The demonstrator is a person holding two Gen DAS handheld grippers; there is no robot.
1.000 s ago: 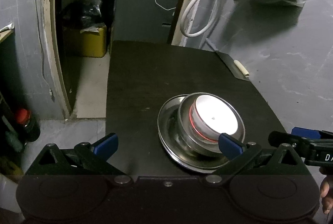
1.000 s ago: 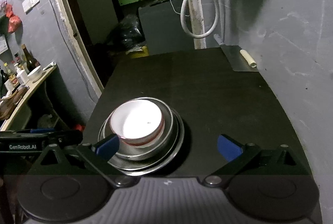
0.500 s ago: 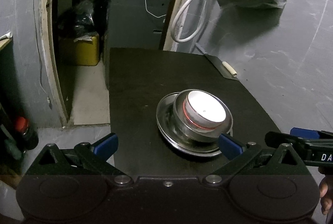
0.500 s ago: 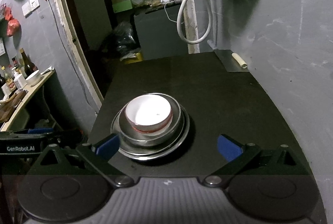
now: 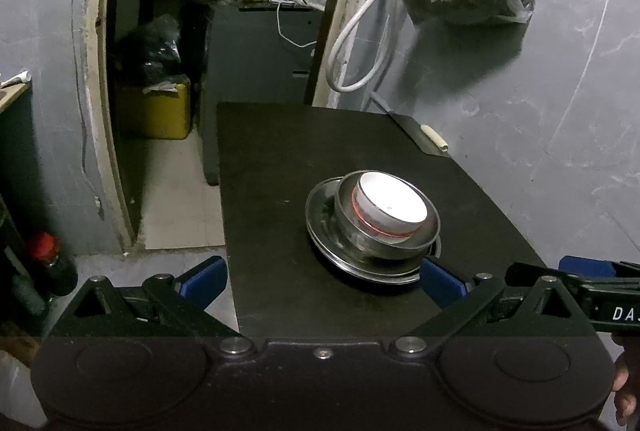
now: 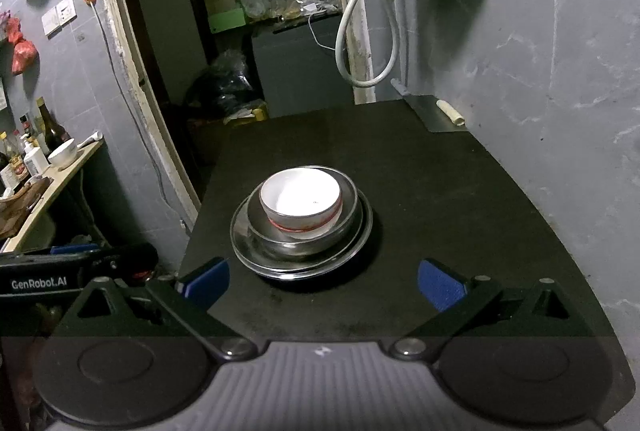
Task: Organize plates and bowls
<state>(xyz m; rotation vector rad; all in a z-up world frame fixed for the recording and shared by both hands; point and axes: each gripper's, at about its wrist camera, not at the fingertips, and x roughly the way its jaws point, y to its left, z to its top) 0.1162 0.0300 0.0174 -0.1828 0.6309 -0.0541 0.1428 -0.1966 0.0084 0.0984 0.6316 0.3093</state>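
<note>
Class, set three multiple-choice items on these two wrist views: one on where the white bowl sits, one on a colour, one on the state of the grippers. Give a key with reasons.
1. Where is the white bowl?
A. alone on the table
B. nested in the steel bowl on the steel plate
C. held in a gripper

2. What colour is the band round the white bowl's base?
A. red
B. green
C. yellow

3. How are the left gripper and right gripper?
A. both shut on the plate
B. one holding a bowl
C. both open, holding nothing

Key: B, the stack shows in both views; A, a red ring shows at its base; C, the jaws stand wide apart with only the table between them.
</note>
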